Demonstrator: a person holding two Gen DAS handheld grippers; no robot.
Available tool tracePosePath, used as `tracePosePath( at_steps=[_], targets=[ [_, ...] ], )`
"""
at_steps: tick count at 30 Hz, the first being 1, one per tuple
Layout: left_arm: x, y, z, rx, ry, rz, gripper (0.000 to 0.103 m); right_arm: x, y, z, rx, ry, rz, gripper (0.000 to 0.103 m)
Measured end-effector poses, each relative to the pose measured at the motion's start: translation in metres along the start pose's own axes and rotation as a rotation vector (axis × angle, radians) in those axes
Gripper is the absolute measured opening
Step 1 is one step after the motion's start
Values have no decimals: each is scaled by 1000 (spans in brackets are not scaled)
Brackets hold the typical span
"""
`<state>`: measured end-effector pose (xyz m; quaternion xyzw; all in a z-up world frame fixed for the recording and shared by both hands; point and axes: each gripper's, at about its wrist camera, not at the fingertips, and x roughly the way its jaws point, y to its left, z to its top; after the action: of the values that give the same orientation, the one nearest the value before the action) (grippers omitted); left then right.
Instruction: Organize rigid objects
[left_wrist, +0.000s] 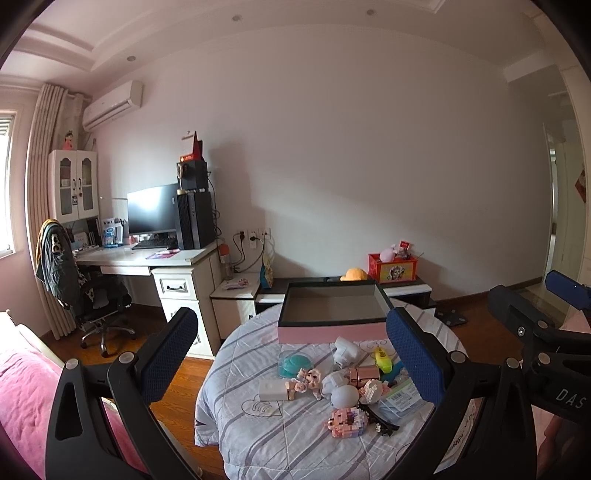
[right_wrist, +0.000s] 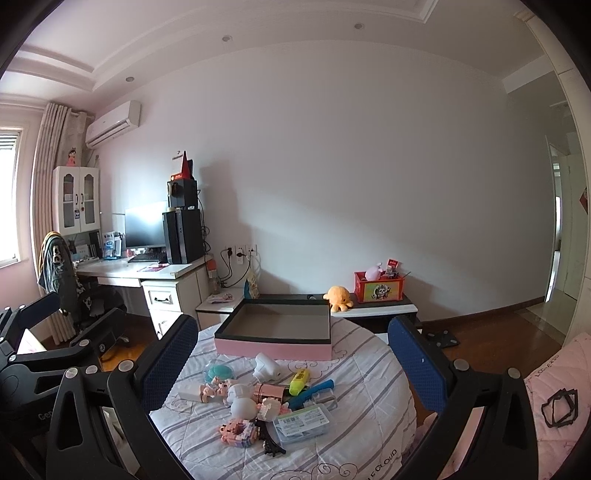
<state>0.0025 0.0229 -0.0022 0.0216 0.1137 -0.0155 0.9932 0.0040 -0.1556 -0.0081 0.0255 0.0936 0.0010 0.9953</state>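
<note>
Start of sorting: my left gripper (left_wrist: 291, 354) and right gripper (right_wrist: 293, 356) gape wide, empty. Ahead: toys (right_wrist: 243, 398), then box (right_wrist: 275, 349). Next, I descend on one.

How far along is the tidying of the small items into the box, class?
Nothing looks done: the pink box is empty. In hand: nothing; the left gripper and right gripper are both open above the table. Left: the whole pile, including the yellow highlighter, white gadget, clear plastic case and pink block figure.
</note>
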Motion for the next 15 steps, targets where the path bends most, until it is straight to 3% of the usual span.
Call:
tracePosePath(
  at_steps=[8, 15],
  targets=[
    [52, -10, -17, 18, 84, -26, 103, 40, -7, -19, 4, 80, 0, 103],
    [106, -20, -77, 48, 238, -86, 103, 89, -17, -67, -37, 234, 7, 103]
  ],
)
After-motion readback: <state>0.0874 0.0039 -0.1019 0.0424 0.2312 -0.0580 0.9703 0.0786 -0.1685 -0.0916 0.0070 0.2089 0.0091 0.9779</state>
